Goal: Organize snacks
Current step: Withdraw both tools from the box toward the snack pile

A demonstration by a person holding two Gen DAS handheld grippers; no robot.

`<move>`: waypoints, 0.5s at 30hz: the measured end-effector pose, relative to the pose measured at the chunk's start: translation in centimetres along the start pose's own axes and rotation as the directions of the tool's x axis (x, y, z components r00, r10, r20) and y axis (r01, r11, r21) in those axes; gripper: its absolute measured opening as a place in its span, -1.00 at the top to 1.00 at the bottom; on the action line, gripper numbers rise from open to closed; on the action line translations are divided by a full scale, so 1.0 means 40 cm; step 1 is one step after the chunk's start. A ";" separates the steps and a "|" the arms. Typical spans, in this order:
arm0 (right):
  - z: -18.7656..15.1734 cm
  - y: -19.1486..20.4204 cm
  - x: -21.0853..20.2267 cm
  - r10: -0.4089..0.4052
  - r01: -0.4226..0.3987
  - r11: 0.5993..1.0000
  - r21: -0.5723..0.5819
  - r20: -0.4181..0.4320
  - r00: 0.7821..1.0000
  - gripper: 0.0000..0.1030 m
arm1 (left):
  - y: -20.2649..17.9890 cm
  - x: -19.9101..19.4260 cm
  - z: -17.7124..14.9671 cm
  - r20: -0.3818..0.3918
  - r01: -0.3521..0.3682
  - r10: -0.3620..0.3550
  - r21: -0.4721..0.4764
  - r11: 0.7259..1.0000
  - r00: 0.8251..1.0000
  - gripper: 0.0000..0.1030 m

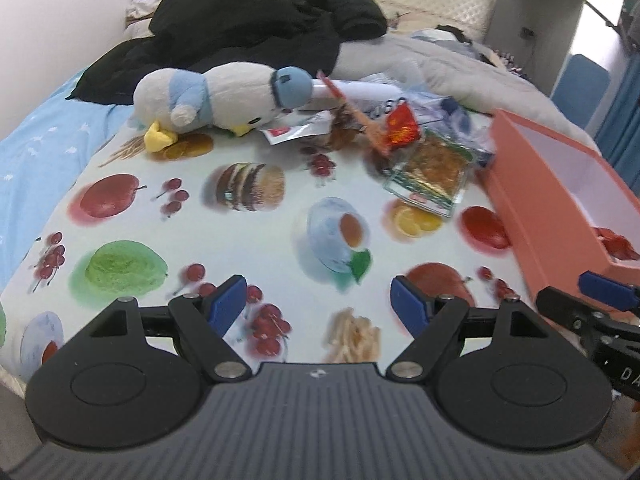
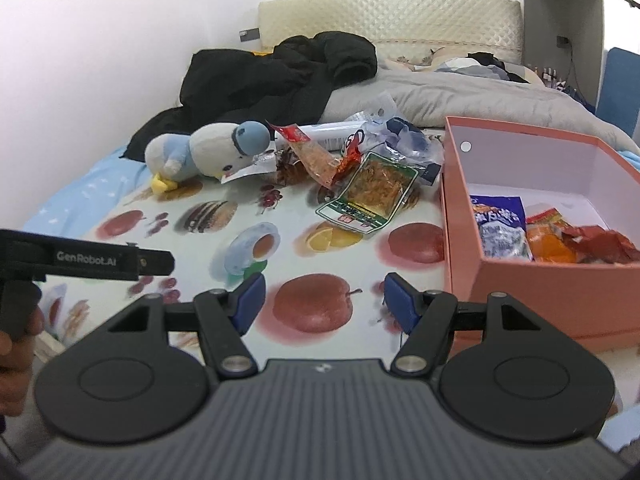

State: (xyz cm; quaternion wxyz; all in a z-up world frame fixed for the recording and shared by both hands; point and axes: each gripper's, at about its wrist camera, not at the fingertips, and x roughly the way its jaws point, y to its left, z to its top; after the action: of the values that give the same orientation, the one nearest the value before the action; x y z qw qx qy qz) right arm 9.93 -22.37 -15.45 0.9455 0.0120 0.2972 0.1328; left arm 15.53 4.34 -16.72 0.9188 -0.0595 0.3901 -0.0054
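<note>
Several snack packets lie in a heap (image 1: 384,128) (image 2: 344,156) on a fruit-printed cloth, a green-edged packet (image 1: 430,174) (image 2: 370,194) nearest to me. A pink box (image 1: 560,200) (image 2: 520,272) stands to the right of the heap and holds a blue packet (image 2: 498,224), an orange one (image 2: 548,240) and a red one (image 2: 600,244). My left gripper (image 1: 320,310) hangs open over the cloth, well short of the heap, with nothing between its fingers. My right gripper (image 2: 322,302) is open and empty too, just left of the box's near corner.
A plush penguin (image 1: 224,98) (image 2: 208,152) lies left of the heap. Behind it are a black jacket (image 1: 256,28) (image 2: 272,72) and a grey quilt (image 2: 460,100) on the bed. A hand (image 2: 16,344) holds the left gripper's handle at the left edge.
</note>
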 end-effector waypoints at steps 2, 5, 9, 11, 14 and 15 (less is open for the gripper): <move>0.009 -0.001 0.030 -0.004 0.004 1.000 -0.005 -0.003 1.000 -0.30 | 0.014 0.031 0.013 -0.007 -0.015 0.015 -0.007 1.000 1.000 -0.60; 0.022 0.000 0.079 -0.015 0.015 1.000 -0.024 -0.013 1.000 -0.30 | 0.036 0.083 0.036 -0.019 -0.037 0.037 -0.013 0.999 0.999 -0.60; 0.039 -0.001 0.152 -0.041 0.040 0.998 -0.056 -0.024 0.999 -0.29 | 0.062 0.165 0.074 -0.033 -0.066 0.066 -0.002 0.998 0.997 -0.60; 0.046 0.001 0.191 -0.068 0.065 0.994 -0.091 -0.031 0.997 -0.29 | 0.070 0.207 0.094 -0.034 -0.077 0.077 0.012 0.997 0.996 -0.60; 0.052 0.002 0.264 -0.138 0.126 0.978 -0.163 -0.060 0.989 -0.18 | 0.080 0.268 0.124 -0.035 -0.087 0.088 0.032 0.996 0.995 -0.60; 0.054 -0.003 0.287 -0.146 0.134 0.977 -0.165 -0.063 0.987 -0.18 | 0.085 0.290 0.136 -0.034 -0.087 0.089 0.035 0.996 0.995 -0.60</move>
State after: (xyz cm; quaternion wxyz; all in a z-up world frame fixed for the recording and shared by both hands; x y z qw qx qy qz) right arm 20.23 -19.41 -20.11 0.9385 -0.0899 0.3210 0.0895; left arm 27.38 7.62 -21.64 0.9119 -0.0269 0.4086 0.0276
